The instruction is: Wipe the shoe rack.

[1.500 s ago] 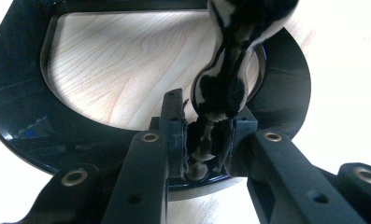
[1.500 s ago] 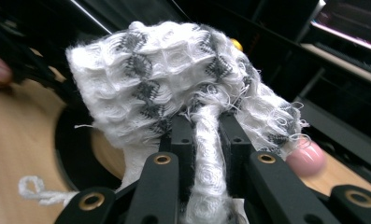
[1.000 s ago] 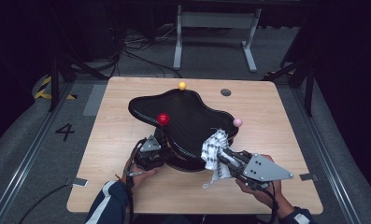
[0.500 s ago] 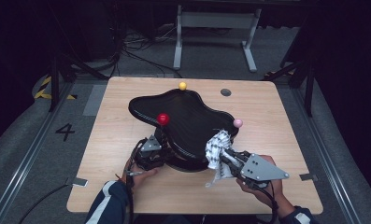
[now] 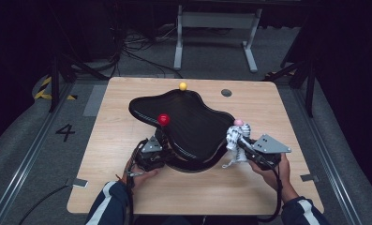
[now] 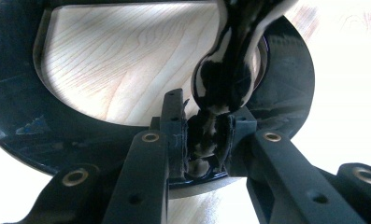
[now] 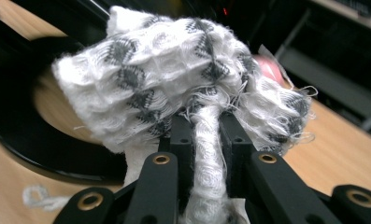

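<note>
Two tools work here: the left tool (image 5: 152, 152) clamps the black stand's (image 5: 186, 123) base at centre frame, the right tool (image 5: 243, 146) grips a checked cloth (image 5: 234, 137) against its right edge. Wipe firmly, keeping the stand steady.

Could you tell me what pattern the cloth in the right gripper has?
White waffle weave with grey diamond marks on the cloth, clearest in the right gripper view.

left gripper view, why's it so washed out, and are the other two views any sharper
Left gripper view: the corners blow out to white, while the glossy black stem between the jaws carries glare streaks. Right gripper view: the cloth is crisp and the background behind it soft. High view: the table is evenly lit, its surroundings dark.
</note>
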A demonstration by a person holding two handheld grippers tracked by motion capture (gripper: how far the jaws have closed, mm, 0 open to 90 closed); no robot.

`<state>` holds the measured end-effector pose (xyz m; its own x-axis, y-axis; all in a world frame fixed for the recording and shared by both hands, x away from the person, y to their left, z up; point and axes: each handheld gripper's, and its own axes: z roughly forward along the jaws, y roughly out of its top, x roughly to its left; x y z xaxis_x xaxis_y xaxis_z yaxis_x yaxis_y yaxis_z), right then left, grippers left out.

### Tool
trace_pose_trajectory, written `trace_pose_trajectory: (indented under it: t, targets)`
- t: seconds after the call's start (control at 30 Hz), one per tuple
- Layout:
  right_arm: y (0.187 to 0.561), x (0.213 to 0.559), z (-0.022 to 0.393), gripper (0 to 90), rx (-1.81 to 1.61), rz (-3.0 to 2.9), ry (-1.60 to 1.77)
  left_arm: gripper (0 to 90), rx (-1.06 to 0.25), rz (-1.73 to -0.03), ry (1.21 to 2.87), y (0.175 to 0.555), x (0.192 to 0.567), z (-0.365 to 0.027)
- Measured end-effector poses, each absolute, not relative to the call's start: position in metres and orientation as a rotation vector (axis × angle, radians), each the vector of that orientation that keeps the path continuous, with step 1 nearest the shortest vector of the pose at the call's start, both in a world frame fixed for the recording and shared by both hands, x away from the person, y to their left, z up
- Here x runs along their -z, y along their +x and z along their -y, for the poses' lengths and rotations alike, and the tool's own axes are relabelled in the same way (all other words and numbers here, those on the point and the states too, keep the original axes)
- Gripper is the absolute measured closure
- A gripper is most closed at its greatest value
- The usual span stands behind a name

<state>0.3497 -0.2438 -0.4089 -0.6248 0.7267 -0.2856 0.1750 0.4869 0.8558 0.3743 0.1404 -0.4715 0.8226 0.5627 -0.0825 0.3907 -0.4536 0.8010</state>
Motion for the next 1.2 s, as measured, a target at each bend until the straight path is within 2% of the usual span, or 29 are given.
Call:
trace_pose_trajectory:
  t: [0.23,0.5,0.73,1.2]
  targets:
    - [0.373,0.425,0.262,78.4,-1.065,-2.093,0.886,74.8,-0.234,-0.691,2.098,0.375,0.472,-0.141]
    - [0.376,0.427,0.259,78.0,-1.108,-2.074,0.877,74.8,-0.216,-0.696,2.091,0.375,0.473,-0.141]
    - [0.360,0.411,0.249,77.9,-1.208,-2.060,0.761,74.7,-0.217,-0.700,2.092,0.375,0.473,-0.140]
    - [0.295,0.366,0.197,77.5,-1.336,-2.088,0.405,74.7,-0.219,-0.701,2.092,0.375,0.474,-0.141]
